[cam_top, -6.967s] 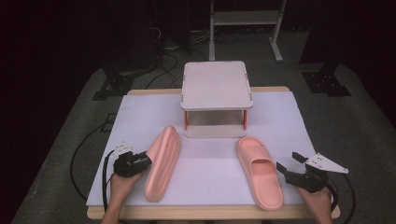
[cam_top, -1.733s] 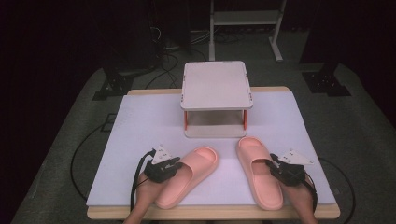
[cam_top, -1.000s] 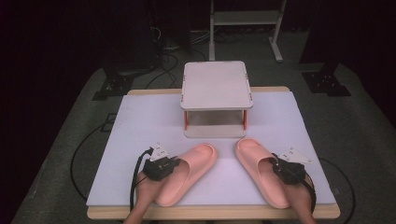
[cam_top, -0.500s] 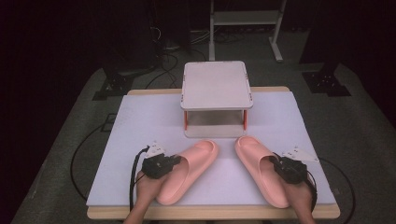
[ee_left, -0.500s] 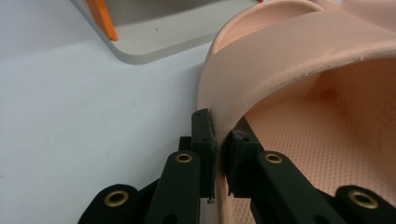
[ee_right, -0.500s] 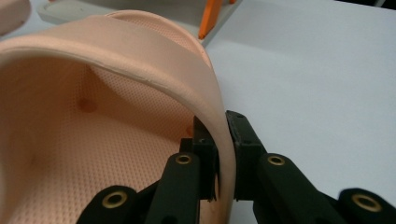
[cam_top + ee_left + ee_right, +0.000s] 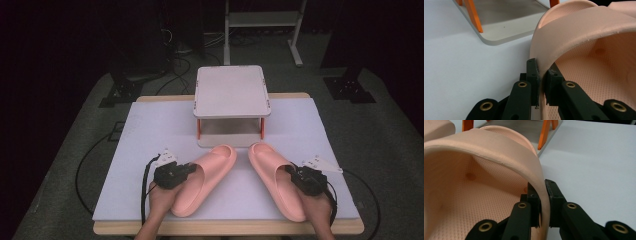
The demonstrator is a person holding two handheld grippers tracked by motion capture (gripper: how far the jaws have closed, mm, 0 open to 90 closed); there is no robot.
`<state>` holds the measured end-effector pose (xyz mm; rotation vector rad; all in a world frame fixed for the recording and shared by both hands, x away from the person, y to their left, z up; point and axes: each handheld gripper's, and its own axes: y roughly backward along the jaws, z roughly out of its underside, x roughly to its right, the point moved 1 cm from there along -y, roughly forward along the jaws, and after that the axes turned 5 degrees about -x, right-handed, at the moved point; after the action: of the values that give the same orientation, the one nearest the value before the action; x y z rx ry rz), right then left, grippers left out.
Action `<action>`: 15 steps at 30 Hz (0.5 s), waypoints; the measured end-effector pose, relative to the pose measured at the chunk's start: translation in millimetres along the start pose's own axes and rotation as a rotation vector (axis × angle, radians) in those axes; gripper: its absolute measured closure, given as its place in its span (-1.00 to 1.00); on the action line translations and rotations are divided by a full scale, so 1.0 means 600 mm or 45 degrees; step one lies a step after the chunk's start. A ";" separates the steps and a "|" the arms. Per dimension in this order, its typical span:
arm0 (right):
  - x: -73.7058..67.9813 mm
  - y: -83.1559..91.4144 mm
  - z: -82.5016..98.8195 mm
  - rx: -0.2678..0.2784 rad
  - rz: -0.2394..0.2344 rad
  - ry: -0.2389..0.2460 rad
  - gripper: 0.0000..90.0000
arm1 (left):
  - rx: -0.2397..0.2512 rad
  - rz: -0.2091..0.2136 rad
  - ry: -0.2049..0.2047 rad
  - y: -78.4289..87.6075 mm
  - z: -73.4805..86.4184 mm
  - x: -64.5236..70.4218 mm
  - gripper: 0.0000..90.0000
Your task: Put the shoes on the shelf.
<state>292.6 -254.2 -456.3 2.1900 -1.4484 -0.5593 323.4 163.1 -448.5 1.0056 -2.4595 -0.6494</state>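
A small two-level stand (image 7: pixel 230 91) sits at the upper middle of the frame, on the far half of the table. Its pale top tray rests on orange legs (image 7: pixel 198 128) above a flat base shelf (image 7: pixel 506 27). A white mat (image 7: pixel 150 125) covers most of the wooden table (image 7: pixel 225 227), whose edge shows along the bottom. Beyond the table, at the top of the frame, a white metal frame (image 7: pixel 262 19) stands on a dark floor among black cables (image 7: pixel 175 45).

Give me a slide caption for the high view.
Both grippers clamp pink slippers before a small shelf.
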 end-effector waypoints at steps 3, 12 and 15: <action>-0.001 0.003 -0.002 0.008 0.000 0.001 0.84 | 0.016 -0.006 -0.003 0.006 -0.005 -0.001 0.86; -0.005 0.020 -0.020 0.056 0.002 0.017 0.84 | 0.067 -0.029 -0.020 0.028 -0.025 0.001 0.86; -0.008 0.026 -0.030 0.076 0.007 0.032 0.84 | 0.085 -0.046 -0.031 0.037 -0.033 0.000 0.86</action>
<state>289.0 -252.4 -432.3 2.2303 -1.4760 -0.4911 321.7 172.0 -420.1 1.0760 -2.5044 -0.5977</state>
